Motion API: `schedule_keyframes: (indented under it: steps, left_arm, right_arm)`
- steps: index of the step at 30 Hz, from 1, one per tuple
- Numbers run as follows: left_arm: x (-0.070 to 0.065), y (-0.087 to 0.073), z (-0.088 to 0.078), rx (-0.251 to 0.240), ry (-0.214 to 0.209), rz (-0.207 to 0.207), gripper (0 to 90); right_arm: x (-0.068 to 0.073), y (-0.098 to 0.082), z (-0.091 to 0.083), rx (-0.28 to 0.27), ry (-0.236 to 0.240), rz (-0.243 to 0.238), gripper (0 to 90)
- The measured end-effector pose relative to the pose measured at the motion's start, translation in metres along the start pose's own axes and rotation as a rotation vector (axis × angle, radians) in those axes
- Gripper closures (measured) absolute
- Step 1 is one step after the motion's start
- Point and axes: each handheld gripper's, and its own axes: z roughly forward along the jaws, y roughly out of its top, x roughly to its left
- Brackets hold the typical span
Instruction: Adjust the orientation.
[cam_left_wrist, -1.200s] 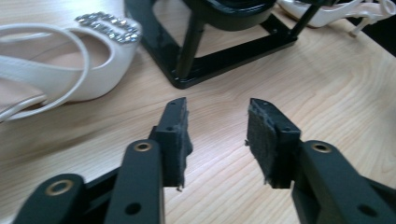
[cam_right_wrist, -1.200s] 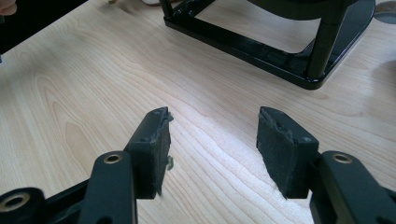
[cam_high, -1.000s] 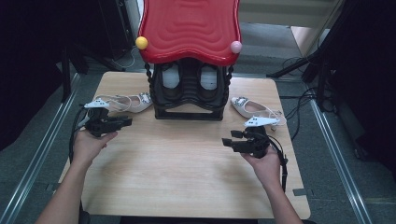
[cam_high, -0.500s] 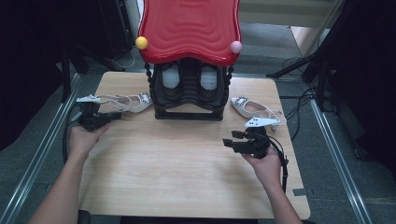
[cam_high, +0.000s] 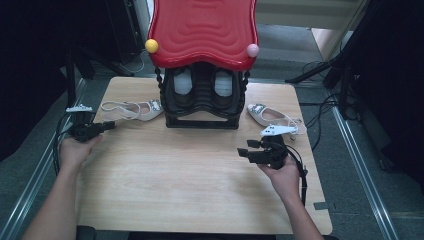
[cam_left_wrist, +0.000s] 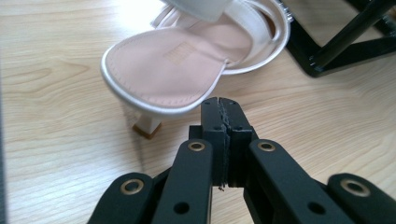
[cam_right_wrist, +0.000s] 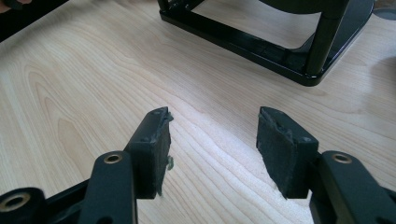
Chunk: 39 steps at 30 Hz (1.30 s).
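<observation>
My left gripper clenched empty just behind sandal heel; right gripper released, farther.

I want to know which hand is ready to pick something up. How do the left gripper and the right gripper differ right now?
The left gripper has its jaws pressed together with nothing between them; the right gripper has its jaws spread apart. The left gripper points at the heel of a white sandal; the right gripper faces bare table. Both are black and hand-held.

Left hand-held gripper closed, right hand-held gripper open
</observation>
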Motion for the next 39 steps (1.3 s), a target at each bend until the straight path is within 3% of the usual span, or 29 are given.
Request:
schedule_keyframes:
  steps: [3, 6, 11, 18, 25, 28, 39]
  left_arm:
    - [0.004, -0.004, -0.001, 0.017, 0.016, 0.002, 90.0]
    - [0.013, -0.008, -0.001, -0.004, 0.027, -0.031, 90.0]
    - [0.02, -0.007, 0.004, -0.003, 0.074, -0.016, 90.0]
    - [0.028, -0.002, 0.011, 0.003, 0.095, -0.022, 90.0]
    - [0.031, -0.001, 0.021, 0.02, 0.093, -0.014, 90.0]
    - [0.032, -0.001, 0.023, 0.01, 0.097, -0.029, 90.0]
    - [0.023, 0.0, 0.023, 0.047, 0.041, -0.018, 90.0]
  right_arm:
    - [-0.001, 0.0, 0.001, -0.001, -0.001, -0.002, 45.4]
    - [-0.001, 0.0, 0.0, 0.001, -0.001, 0.0, 45.4]
    - [0.0, -0.001, 0.0, 0.005, -0.005, 0.003, 45.4]
    - [-0.002, -0.006, -0.004, 0.001, -0.017, 0.011, 45.5]
    - [-0.004, -0.012, -0.01, -0.002, -0.033, 0.024, 45.6]
    - [-0.004, -0.013, -0.012, -0.004, -0.036, 0.031, 45.5]
    - [-0.004, -0.012, -0.011, -0.006, -0.032, 0.03, 45.6]
